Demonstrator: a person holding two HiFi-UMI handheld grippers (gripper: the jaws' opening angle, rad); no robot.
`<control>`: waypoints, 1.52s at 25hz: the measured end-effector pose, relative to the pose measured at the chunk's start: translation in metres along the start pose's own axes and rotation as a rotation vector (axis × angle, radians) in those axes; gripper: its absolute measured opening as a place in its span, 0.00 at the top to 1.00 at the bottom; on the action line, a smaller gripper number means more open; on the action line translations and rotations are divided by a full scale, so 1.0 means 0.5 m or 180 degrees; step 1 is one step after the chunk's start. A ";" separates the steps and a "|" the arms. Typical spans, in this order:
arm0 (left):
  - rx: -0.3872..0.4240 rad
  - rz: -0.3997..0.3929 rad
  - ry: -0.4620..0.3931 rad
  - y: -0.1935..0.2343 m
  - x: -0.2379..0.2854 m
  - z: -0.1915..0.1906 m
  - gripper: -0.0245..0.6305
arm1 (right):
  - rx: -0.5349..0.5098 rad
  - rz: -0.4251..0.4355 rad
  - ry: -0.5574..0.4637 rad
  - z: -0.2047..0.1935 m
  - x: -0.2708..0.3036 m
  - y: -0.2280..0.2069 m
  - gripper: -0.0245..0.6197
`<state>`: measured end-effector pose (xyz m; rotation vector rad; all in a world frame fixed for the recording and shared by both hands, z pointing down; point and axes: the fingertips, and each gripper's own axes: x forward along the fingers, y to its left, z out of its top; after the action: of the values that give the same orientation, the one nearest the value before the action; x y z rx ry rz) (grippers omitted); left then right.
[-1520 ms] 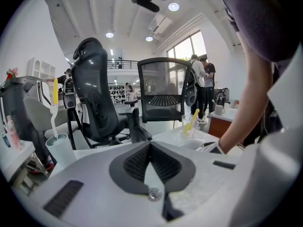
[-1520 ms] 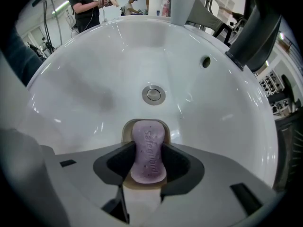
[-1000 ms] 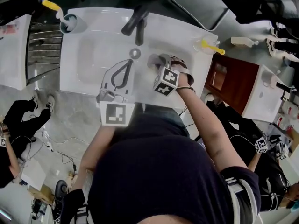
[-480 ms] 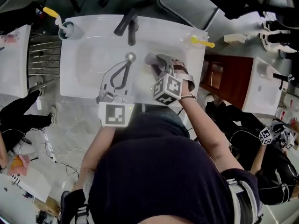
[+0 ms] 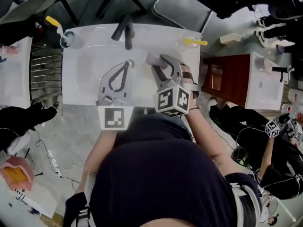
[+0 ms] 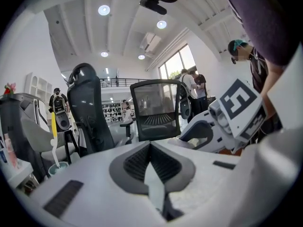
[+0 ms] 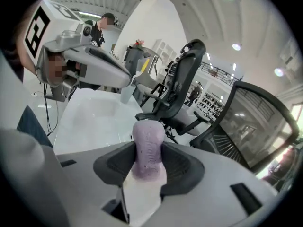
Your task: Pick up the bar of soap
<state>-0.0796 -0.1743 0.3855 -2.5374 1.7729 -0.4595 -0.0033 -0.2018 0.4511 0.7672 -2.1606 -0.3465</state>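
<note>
Pinching a pale purple, speckled soap bar [image 7: 147,148] upright, the right gripper [image 7: 148,169] fingers hold it over the white sink [image 5: 85,86], near the faucet [image 5: 124,31]. The left gripper [image 6: 150,167] fingers are pressed together, empty.

- The sink [image 5: 85,82] lies in the middle, just before the person, with the faucet [image 5: 124,32] at the middle of its far edge.
- A cup [image 5: 66,39] stands on the sink's far left corner, and a second cup [image 5: 190,42] on its far right corner.
- The left gripper [image 5: 128,65] is over the sink, just left of the right gripper [image 5: 160,65]; both are on the near side of the faucet.
- The bar of soap [image 5: 151,58] sits between the right gripper's fingers [image 7: 182,169], to the right of the faucet.
- A chair [image 5: 184,6] stands beyond the sink's far right corner.
- A cabinet [image 5: 215,74] stands right of the sink.
</note>
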 end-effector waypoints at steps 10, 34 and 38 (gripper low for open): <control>-0.0099 0.0031 -0.0433 0.021 -0.027 0.100 0.96 | 0.0566 -0.0750 -0.0555 0.080 -0.114 -0.093 0.67; -0.0126 0.0150 -0.1005 0.077 -0.109 0.290 0.96 | 0.1652 -0.1858 -0.1859 0.198 -0.384 -0.221 0.67; -0.0073 0.0147 -0.1016 0.085 -0.116 0.306 0.96 | 0.1638 -0.1925 -0.1904 0.211 -0.401 -0.227 0.67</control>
<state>-0.0994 -0.1600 0.2181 -2.4102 1.7199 -0.0284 0.0618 -0.1651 0.2088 1.8117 -2.5618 -0.3557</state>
